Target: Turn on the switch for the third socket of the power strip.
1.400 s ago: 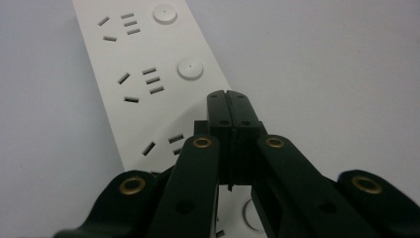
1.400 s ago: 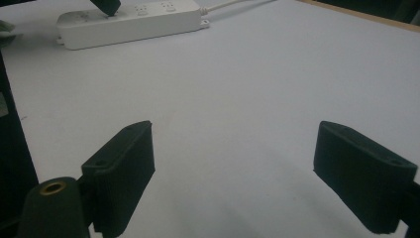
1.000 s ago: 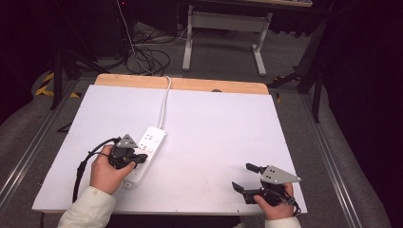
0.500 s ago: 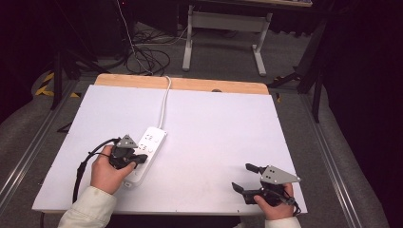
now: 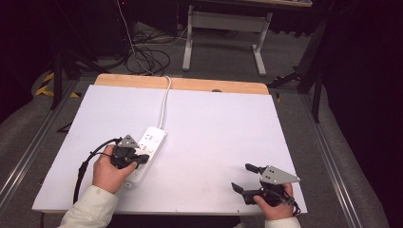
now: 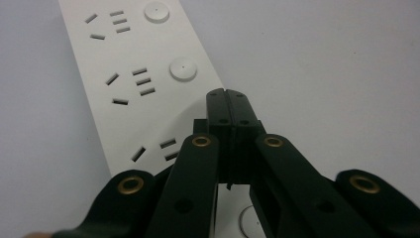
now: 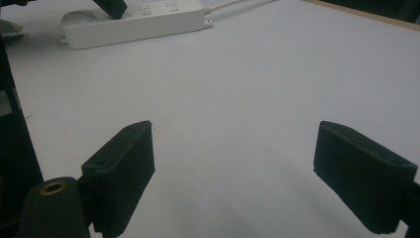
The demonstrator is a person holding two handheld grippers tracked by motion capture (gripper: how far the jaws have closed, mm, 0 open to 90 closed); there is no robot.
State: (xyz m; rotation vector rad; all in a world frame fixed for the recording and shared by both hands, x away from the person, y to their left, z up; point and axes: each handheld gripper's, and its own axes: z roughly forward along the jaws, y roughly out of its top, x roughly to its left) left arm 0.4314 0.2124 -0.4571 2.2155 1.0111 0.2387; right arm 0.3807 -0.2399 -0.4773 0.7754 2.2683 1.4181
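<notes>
Power strip (image 5: 147, 154): white, flat on the tabletop (image 5: 214, 133), left half, long axis running roughly 7 to 1 o'clock in the high view. Sockets and round buttons face up.
Strip cord (image 5: 165, 102): white, leaves the strip's far end toward 12 o'clock, runs over the wooden edge (image 5: 180, 84) of the tabletop.
My left gripper (image 5: 141, 160): clenched, pads pressed flat together, nothing between them. Tips sit over the strip's near part, on the side with the round buttons.
Left gripper view: closed tips (image 6: 229, 101) lie above the strip (image 6: 133, 74), just at 5 o'clock of a round button (image 6: 183, 69). Contact with the strip: cannot tell.
Left cable (image 5: 88, 161): black, loops off the gripper toward 8 o'clock on the tabletop.
My right gripper (image 5: 246, 178): released, jaws spread wide, empty. Sits near the tabletop's 5 o'clock corner, well apart from the strip, jaws pointing at about 9 o'clock.
Right gripper view: both pads (image 7: 126, 163) frame bare white tabletop (image 7: 247, 99); strip (image 7: 133, 22) far off at 11 o'clock, with the left gripper's tip (image 7: 111, 7) over it.
Right hand (image 5: 273, 204): at the near edge, wrapped round the gripper body, grey plate on top.
</notes>
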